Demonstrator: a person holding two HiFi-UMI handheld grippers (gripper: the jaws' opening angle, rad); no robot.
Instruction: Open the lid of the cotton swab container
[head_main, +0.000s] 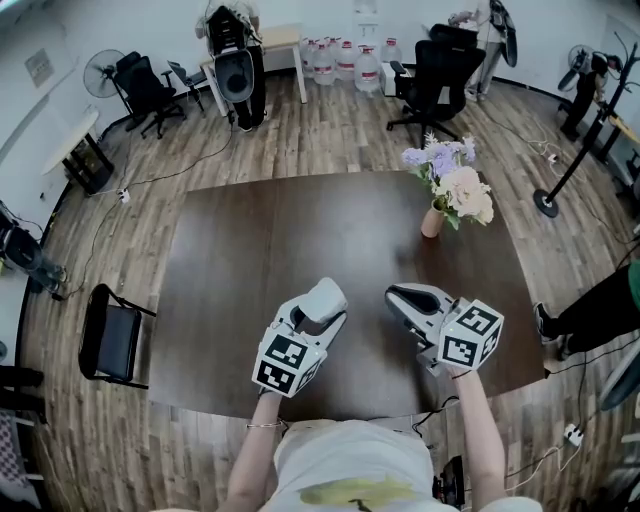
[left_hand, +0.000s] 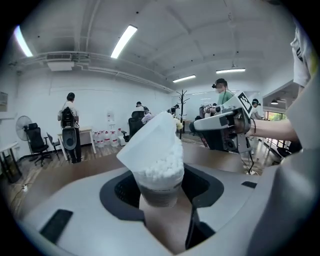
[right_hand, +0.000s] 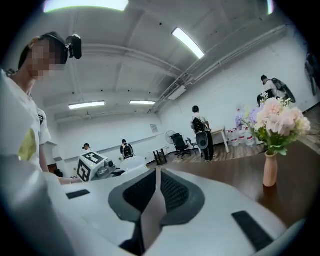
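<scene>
Nearest the lens, the left hand-held gripper (left_hand: 161, 192) has its jaws set wide and clamped on the lower body of the cotton swab container (left_hand: 160, 182), which sits upright between the pads. The container is held over the near part of the bench (head_main: 250, 250), in front of the person. Its white lid (left_hand: 150, 142) is tilted up and back to one side, and the packed heads of the cotton swabs (left_hand: 162, 167) are exposed beneath it. The right hand-held gripper (right_hand: 156, 175) has its jaws closed together with nothing between them. In the head view it is level with the container, to its right and apart from it. Further out on the bench, well apart from both grippers, a vase (head_main: 433, 220) holds flowers (head_main: 455, 180). Judged from the raised lid, the opening step is at or near completion. The views do not settle whether the lid has reached its full travel. If it has not, the next move calls for the closed right tips to meet the lid's free edge and press it further back. The left grip must hold the body steady meanwhile, so that the light container neither twists nor spills. If the lid is fully open, the container need only be set upright on the bench.
</scene>
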